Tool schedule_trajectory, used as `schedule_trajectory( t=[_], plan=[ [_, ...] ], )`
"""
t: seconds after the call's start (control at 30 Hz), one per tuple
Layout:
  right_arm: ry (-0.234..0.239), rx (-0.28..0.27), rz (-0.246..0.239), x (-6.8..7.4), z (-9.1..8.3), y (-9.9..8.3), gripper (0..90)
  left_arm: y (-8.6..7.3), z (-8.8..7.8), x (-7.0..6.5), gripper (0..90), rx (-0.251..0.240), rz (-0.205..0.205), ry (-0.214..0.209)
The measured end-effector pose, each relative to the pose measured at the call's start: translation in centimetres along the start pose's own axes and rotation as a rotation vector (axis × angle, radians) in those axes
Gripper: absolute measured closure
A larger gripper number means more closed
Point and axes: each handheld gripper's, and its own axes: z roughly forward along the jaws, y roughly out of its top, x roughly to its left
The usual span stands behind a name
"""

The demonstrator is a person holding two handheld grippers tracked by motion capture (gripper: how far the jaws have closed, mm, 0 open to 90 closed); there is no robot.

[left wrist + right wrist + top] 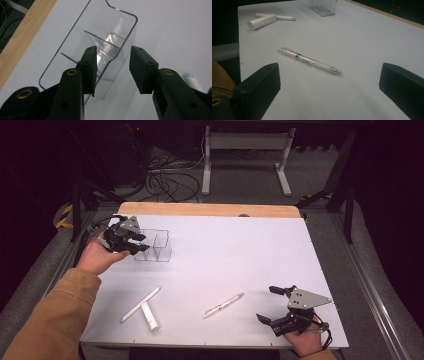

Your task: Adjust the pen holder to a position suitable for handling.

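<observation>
A clear plastic organiser (pixel 156 246) (pixel 100 37) with dividers stands at the back left of the white table. My left gripper (pixel 142 243) (pixel 113 53) is at its near end, its jaws on either side of one corner wall; a gap shows beside the right pad, so it is open. A translucent pen (pixel 223 305) (pixel 309 60) lies at the front middle. My right gripper (pixel 266 304) (pixel 329 80) rests open near the front right edge, pointing at the pen with nothing between its jaws.
Two white markers lie crossed at the front left: a thin long marker (pixel 141 304) (pixel 284 17) and a thicker short marker (pixel 150 316) (pixel 262 21). A wooden strip (pixel 210 210) runs along the table's far edge. Cables and a white frame sit on the floor beyond.
</observation>
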Motion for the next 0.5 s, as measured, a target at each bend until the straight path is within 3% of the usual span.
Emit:
schedule_trajectory(
  t=[0.13, 0.2, 0.3, 0.5],
  plan=[
    [0.002, -0.001, -0.001, 0.0, 0.0, 0.0, 4.2, 0.4, 0.5, 0.0, 62.8, 0.024, 0.022, 0.001],
    [0.003, -0.001, -0.001, 0.0, 0.0, 0.0, 4.1, 0.7, 0.7, -0.1, 63.3, 0.064, 0.048, 0.018],
    [0.003, 0.001, -0.001, 0.0, 0.0, 0.0, 4.2, 1.2, 1.1, -0.2, 63.8, 0.102, 0.072, 0.006],
    [0.006, 0.001, -0.003, 0.0, 0.0, 0.0, 4.1, 1.8, 2.1, -0.2, 65.1, 0.147, 0.081, -0.013]
  ],
)
